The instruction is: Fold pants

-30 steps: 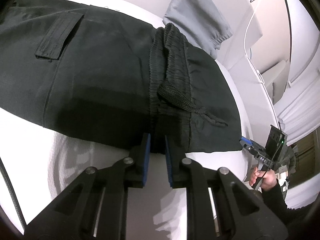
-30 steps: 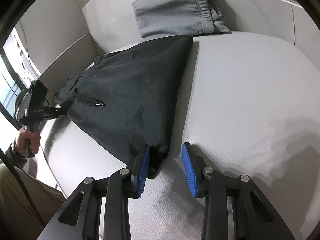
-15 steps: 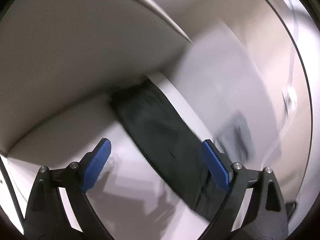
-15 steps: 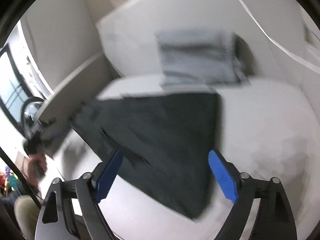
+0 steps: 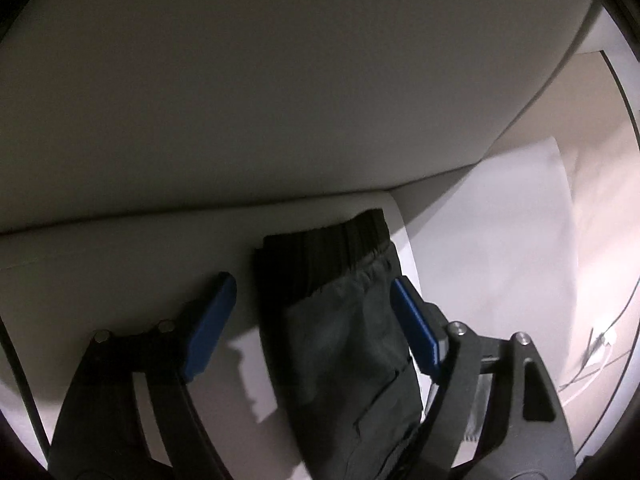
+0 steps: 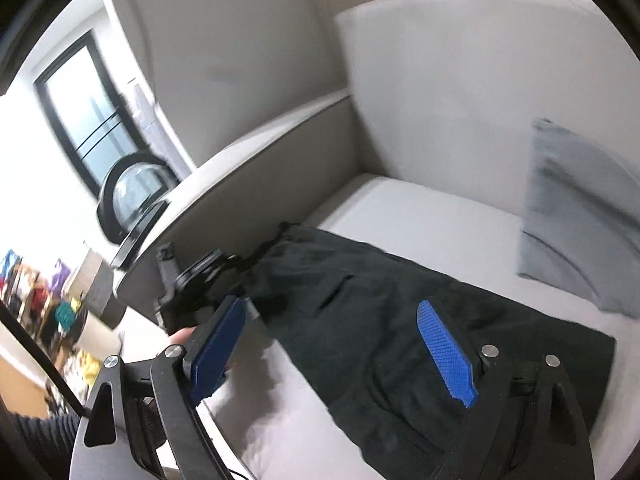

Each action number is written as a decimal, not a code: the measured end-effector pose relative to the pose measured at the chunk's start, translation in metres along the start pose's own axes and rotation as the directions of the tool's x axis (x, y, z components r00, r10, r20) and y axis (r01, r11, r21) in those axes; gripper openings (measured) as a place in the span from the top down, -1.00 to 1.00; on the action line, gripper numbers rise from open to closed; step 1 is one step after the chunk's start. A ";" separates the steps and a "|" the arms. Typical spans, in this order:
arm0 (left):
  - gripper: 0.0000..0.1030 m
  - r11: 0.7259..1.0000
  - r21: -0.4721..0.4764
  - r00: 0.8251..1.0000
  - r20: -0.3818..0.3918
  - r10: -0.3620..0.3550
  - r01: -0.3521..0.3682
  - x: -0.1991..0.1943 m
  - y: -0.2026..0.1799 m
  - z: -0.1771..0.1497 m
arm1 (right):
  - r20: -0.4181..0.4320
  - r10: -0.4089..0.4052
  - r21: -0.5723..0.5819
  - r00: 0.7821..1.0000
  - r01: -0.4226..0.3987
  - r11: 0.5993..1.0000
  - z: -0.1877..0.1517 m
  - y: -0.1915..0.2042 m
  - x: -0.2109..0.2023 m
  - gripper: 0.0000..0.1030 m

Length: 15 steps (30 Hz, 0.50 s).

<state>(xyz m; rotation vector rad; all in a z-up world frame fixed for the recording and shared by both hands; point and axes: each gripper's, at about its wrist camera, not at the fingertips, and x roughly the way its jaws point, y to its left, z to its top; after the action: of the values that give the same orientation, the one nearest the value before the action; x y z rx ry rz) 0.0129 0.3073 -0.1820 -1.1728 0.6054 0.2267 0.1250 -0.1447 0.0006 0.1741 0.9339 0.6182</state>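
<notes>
Black pants (image 6: 392,312) lie folded on the white sofa seat (image 6: 408,208). Their ribbed elastic end (image 5: 328,248) sits against the sofa's side wall. My left gripper (image 5: 314,322) straddles that end; its jaws are closing with the cloth between them. The left pad (image 5: 212,320) stands clear of the cloth and the right pad (image 5: 416,328) is at its edge. My right gripper (image 6: 332,350) hovers open above the middle of the pants and holds nothing. In the right wrist view the left gripper (image 6: 188,288) shows at the pants' drawstring end, held by a hand (image 6: 180,336).
A folded grey garment (image 6: 576,216) lies at the back right of the seat, against the backrest (image 6: 460,80). The armrest (image 6: 248,168) walls in the seat on the left. A window (image 6: 92,112) and shelves of coloured things (image 6: 52,304) lie beyond. White cables (image 5: 600,344) lie off to the right.
Both grippers let go of the pants and opened wide. The right one rose and pulled back over the cloth. The left one swung round to the elastic end by the armrest.
</notes>
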 end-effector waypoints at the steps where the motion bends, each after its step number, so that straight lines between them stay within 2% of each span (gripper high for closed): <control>1: -0.46 1.000 0.008 1.000 0.008 0.007 -0.007 0.003 -0.002 0.000 | -0.003 0.007 -0.007 1.000 -0.007 1.000 -0.002 0.003 0.003 -0.74; 2: -0.25 1.000 0.017 1.000 0.015 0.014 -0.014 0.005 -0.004 0.000 | -0.005 0.013 -0.007 1.000 -0.013 1.000 -0.002 0.004 0.008 -0.74; 3: 0.11 0.999 0.031 0.999 0.016 0.035 -0.036 0.010 -0.005 -0.001 | -0.009 0.023 0.003 1.000 -0.023 1.000 -0.006 0.002 0.010 -0.74; 5: 0.45 0.999 0.048 1.000 -0.003 0.018 -0.018 0.018 0.002 0.000 | -0.014 0.038 0.028 0.999 -0.037 0.999 -0.012 -0.001 0.014 -0.74; 9: 0.60 0.995 0.094 1.000 0.003 -0.030 0.029 0.013 0.012 -0.001 | -0.021 0.038 0.118 0.999 -0.035 0.992 -0.028 -0.029 0.012 -0.74; 12: 0.65 0.989 0.128 0.997 -0.017 -0.069 0.071 0.012 0.013 -0.004 | -0.044 0.034 0.192 0.998 -0.025 0.981 -0.039 -0.051 0.012 -0.74; 15: 0.67 0.969 0.234 0.997 -0.024 -0.075 0.079 0.003 0.005 -0.013 | -0.072 0.059 0.259 0.996 -0.038 0.965 -0.043 -0.064 0.017 -0.74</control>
<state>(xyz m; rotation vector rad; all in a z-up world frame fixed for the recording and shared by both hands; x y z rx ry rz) 0.0089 0.2968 -0.1908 -0.9675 0.5821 0.0773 0.1255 -0.1927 -0.0623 0.4089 1.0885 0.5502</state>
